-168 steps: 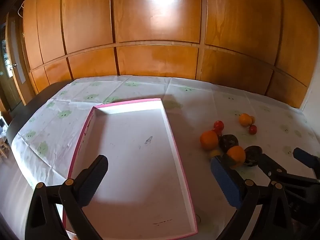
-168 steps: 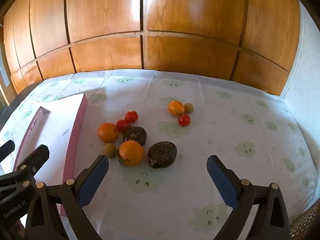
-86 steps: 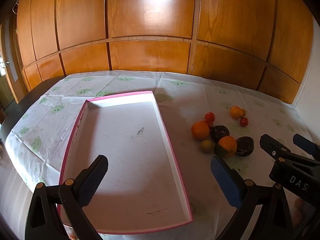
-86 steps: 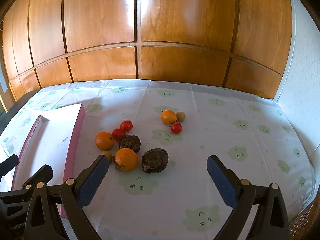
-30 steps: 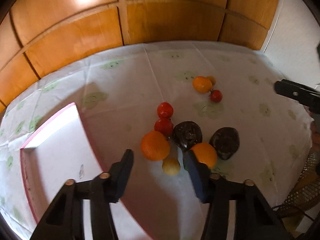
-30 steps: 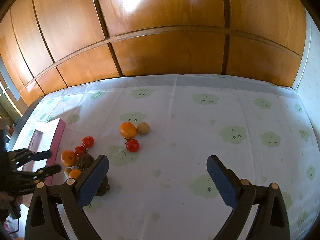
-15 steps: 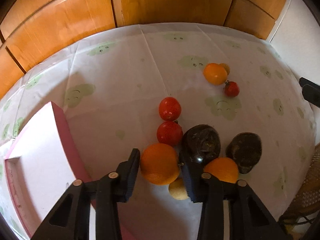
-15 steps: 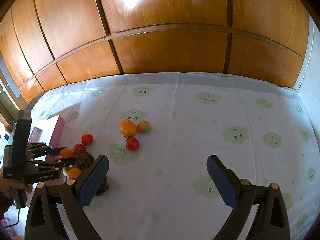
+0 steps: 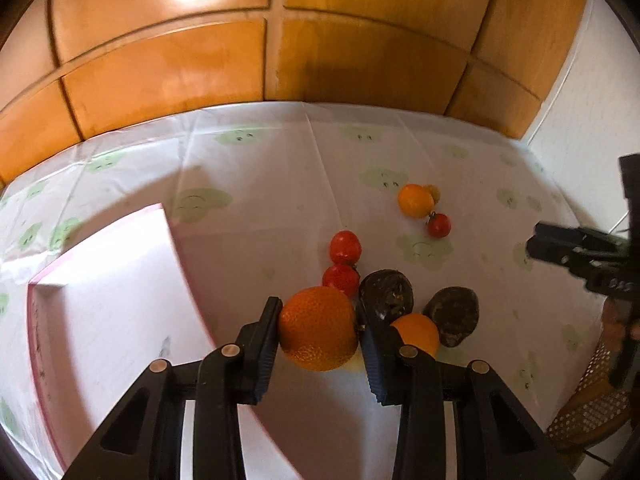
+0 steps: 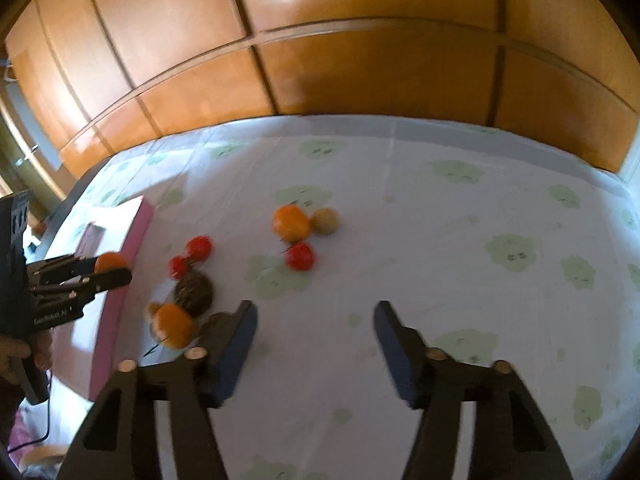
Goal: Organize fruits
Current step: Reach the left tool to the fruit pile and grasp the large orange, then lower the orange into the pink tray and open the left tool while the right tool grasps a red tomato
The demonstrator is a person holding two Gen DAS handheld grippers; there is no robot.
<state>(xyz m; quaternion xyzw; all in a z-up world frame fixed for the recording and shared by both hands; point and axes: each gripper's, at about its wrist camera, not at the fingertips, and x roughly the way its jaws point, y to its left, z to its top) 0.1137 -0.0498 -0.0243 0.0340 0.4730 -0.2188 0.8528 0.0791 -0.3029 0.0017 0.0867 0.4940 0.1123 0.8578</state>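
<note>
Now the left claw [image 9: 318,330] clamps the round dimpled orange [image 9: 318,328] just beside the pink-rimmed white tray [image 9: 108,300], presumably bound there; the right claw [image 10: 314,338], empty, is closing.

Three oranges [image 9: 318,328], three tomatoes [image 9: 345,247], two dark fruits [image 9: 386,295], one pink tray [image 9: 100,300].

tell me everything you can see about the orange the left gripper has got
The orange is round, deep orange with dimpled, slightly glossy peel. It sits clamped between the left gripper's two dark pads, one on each side. In the right wrist view it appears lifted, beside the pink tray's rim. A small yellow fruit peeks out just behind it.
</note>
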